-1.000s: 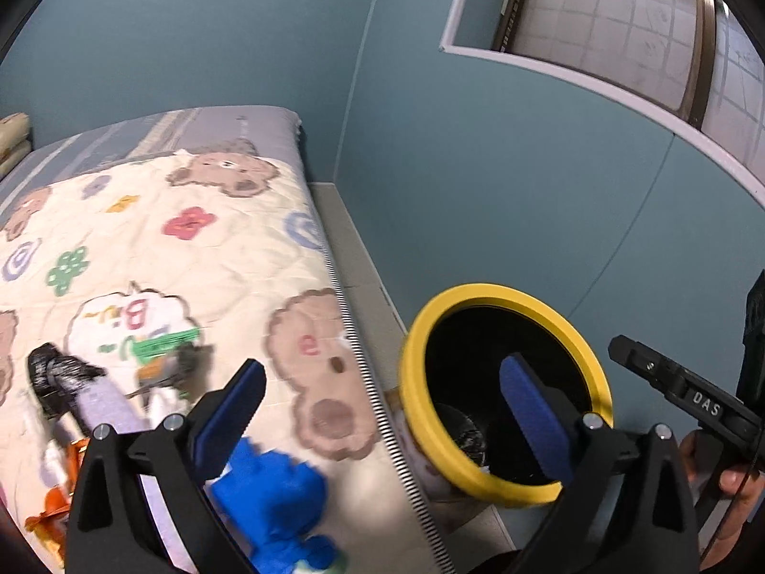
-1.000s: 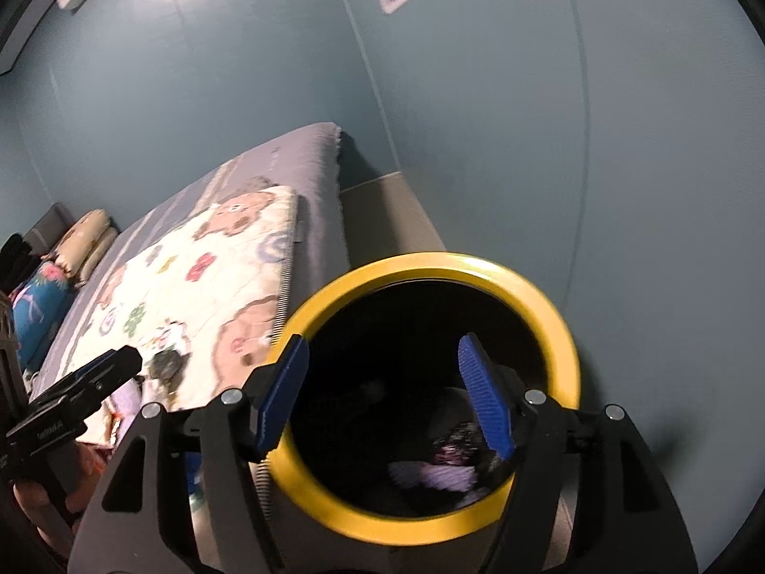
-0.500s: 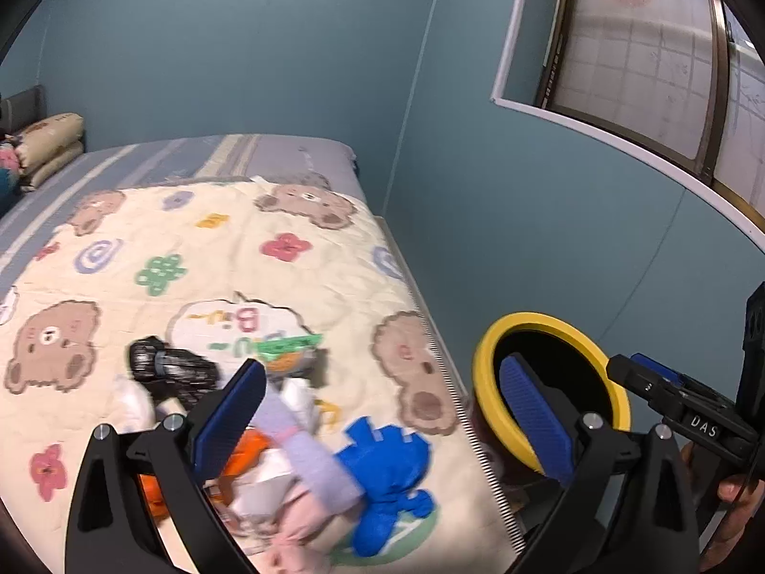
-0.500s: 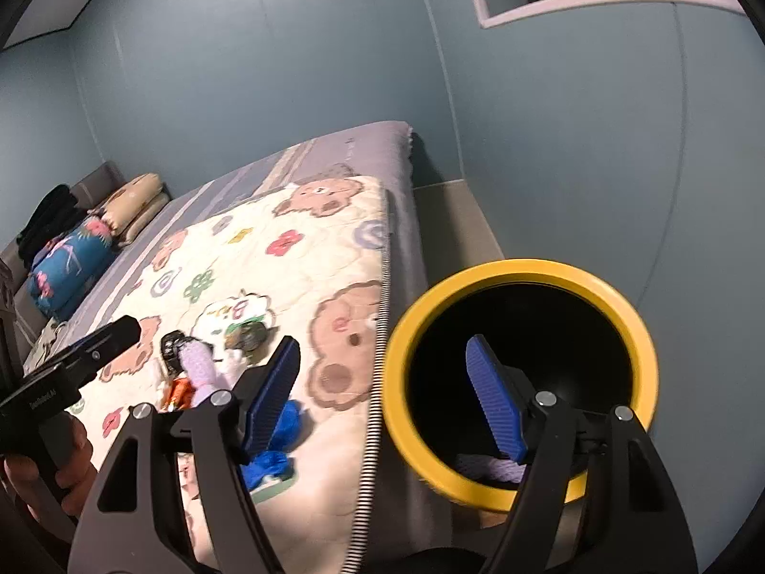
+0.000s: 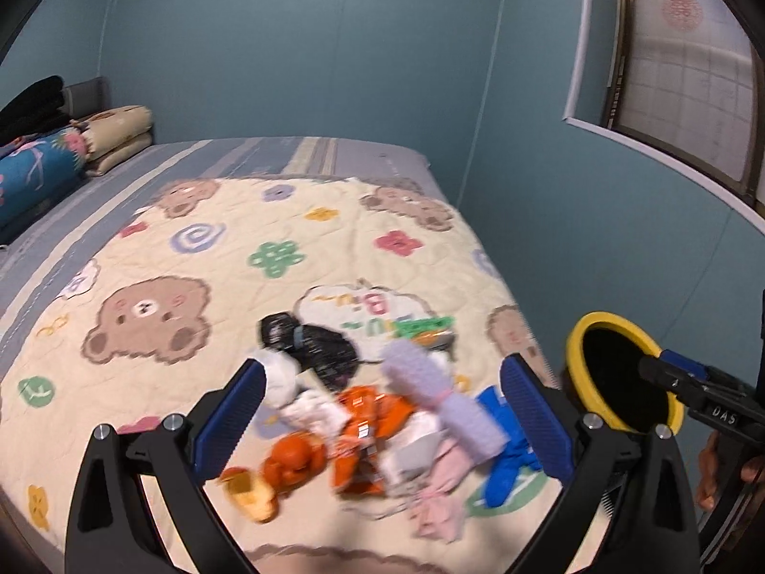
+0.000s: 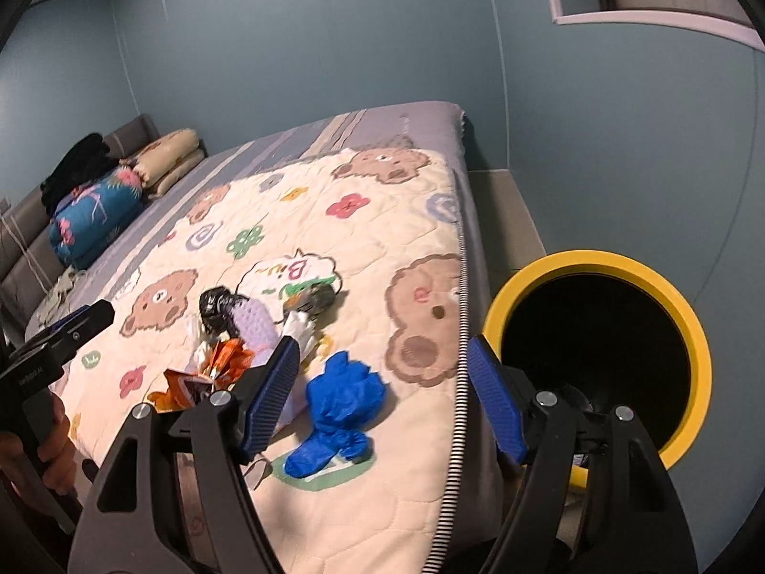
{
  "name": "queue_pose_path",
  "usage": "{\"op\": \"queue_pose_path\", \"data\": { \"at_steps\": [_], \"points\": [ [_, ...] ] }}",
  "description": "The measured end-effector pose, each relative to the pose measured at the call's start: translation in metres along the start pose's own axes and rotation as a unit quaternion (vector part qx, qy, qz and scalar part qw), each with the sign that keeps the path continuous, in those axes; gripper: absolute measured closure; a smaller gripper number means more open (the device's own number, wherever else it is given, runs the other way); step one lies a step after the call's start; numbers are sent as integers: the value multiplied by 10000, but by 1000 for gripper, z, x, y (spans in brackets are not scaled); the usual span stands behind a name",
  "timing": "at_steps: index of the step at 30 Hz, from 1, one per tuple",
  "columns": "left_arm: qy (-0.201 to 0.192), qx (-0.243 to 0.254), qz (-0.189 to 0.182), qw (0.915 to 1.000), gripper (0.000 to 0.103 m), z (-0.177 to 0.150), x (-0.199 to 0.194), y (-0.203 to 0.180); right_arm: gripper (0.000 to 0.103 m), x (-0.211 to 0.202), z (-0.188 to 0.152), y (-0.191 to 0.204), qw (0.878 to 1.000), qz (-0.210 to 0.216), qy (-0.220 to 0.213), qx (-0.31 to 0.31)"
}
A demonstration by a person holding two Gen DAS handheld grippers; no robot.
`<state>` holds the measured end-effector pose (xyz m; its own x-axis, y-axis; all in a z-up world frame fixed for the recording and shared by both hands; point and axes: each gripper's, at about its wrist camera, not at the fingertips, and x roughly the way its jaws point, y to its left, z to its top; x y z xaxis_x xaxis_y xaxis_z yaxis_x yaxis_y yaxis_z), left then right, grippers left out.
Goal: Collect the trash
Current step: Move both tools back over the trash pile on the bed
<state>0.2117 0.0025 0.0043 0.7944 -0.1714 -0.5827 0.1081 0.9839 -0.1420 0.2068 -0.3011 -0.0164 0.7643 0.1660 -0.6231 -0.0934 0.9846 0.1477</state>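
Note:
A heap of trash lies on the cartoon bear quilt point(image 5: 158, 258) near the bed's right edge: a black crumpled bag point(image 5: 311, 342), an orange wrapper point(image 5: 368, 425), a lilac cloth point(image 5: 440, 392), pink and white scraps point(image 5: 437, 483) and a blue glove point(image 5: 507, 449) point(image 6: 342, 402). My left gripper point(image 5: 382, 413) hangs open above the heap, nothing between its blue pads. The yellow-rimmed black bin point(image 6: 597, 354) point(image 5: 621, 373) stands on the floor beside the bed. My right gripper point(image 6: 382, 397) is open and empty over the bed's edge, between the glove and the bin.
Folded bedding and a blue flowered pillow point(image 6: 95, 217) sit at the headboard, far left. Teal walls close the far side and right, with a window point(image 5: 688, 62) high on the right. A narrow strip of floor point(image 6: 502, 210) runs between bed and wall.
Both views have swung left, from the bin to the bed and the trash heap. The right gripper, earlier framing the bin's mouth, has opened a little wider and now sits over the bed's edge.

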Motion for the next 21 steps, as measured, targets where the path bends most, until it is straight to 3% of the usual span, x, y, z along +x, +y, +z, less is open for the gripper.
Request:
{"op": "queue_pose_path", "data": {
  "at_steps": [21],
  "points": [
    [677, -612, 681, 9935, 8, -69, 29, 109, 36, 80, -25, 31, 9967, -101, 785, -201]
  ]
}}
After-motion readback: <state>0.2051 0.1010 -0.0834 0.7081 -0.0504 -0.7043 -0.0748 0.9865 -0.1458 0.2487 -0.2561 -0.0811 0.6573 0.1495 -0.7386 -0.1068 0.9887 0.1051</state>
